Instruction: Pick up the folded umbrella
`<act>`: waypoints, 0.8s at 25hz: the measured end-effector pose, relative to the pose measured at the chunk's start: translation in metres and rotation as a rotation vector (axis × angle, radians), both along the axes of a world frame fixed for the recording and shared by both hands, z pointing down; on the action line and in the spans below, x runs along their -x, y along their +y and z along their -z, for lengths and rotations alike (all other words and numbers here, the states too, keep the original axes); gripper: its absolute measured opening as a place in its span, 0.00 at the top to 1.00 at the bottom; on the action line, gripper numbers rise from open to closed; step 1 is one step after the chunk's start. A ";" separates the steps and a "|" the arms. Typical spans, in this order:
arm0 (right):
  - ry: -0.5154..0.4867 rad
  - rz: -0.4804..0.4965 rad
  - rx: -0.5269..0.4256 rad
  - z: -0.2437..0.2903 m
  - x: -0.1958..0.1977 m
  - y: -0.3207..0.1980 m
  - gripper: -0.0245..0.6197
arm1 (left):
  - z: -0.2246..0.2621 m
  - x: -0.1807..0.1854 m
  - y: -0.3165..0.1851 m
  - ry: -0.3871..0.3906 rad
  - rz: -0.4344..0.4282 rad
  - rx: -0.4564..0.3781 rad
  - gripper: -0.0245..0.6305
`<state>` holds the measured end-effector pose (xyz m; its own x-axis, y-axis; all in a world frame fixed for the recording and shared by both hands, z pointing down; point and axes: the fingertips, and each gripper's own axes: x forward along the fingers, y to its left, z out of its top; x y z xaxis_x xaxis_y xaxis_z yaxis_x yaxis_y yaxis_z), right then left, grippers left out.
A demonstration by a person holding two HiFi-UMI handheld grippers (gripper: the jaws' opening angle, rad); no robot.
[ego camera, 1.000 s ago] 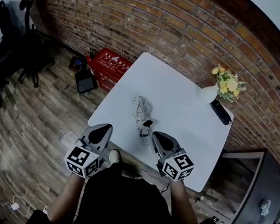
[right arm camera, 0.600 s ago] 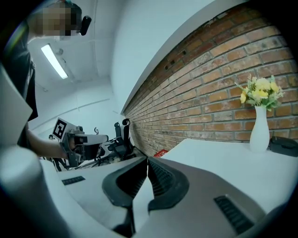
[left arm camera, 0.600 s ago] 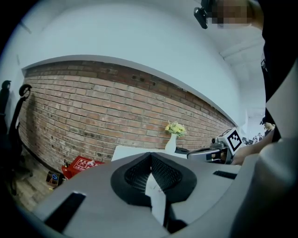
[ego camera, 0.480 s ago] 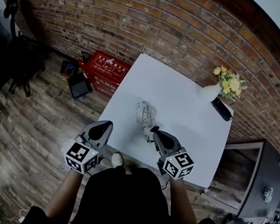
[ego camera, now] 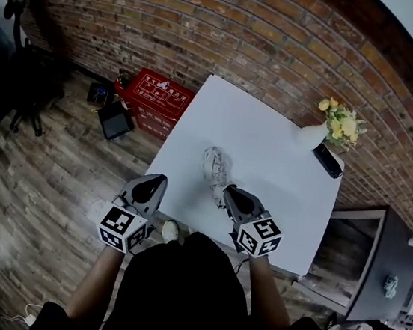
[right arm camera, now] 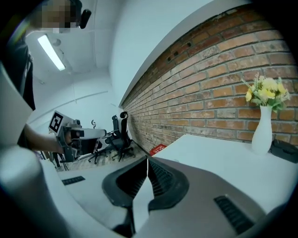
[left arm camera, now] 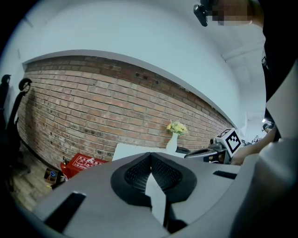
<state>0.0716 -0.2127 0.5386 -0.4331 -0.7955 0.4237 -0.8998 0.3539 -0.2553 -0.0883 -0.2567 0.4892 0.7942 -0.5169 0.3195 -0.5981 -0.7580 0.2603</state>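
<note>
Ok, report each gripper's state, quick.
Left gripper: closed, holding nothing.
Right gripper: closed, holding nothing.

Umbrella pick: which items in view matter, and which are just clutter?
Job:
folded umbrella
left gripper, shut and empty
right gripper, shut and empty

Lying about:
vase of yellow flowers
black object beside the vase
red crate on the floor
black box on the floor

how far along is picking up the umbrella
Nothing done yet: the umbrella lies on the table, ungripped. In hand: the right gripper sits close beside it, jaws shut and empty; the left gripper, also shut, hangs off the table's edge. Left: open, grasp, lift.
</note>
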 end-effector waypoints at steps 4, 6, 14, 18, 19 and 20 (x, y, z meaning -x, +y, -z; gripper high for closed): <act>0.082 0.028 0.060 -0.028 -0.009 -0.010 0.93 | -0.012 -0.005 0.002 -0.019 0.018 0.015 0.94; 0.101 0.036 0.097 -0.042 -0.014 -0.015 0.93 | -0.020 -0.006 0.003 -0.029 0.033 0.031 0.94; 0.115 0.071 0.224 -0.091 -0.030 -0.037 0.92 | -0.036 -0.026 0.004 -0.054 0.098 0.064 0.94; 0.107 0.097 0.262 -0.105 -0.030 -0.050 0.82 | -0.046 -0.037 0.003 -0.063 0.115 0.081 0.94; 0.109 0.105 0.269 -0.108 -0.029 -0.053 0.75 | -0.048 -0.038 0.003 -0.065 0.119 0.086 0.94; 0.113 0.114 0.275 -0.111 -0.027 -0.057 0.73 | -0.049 -0.040 0.003 -0.067 0.121 0.090 0.94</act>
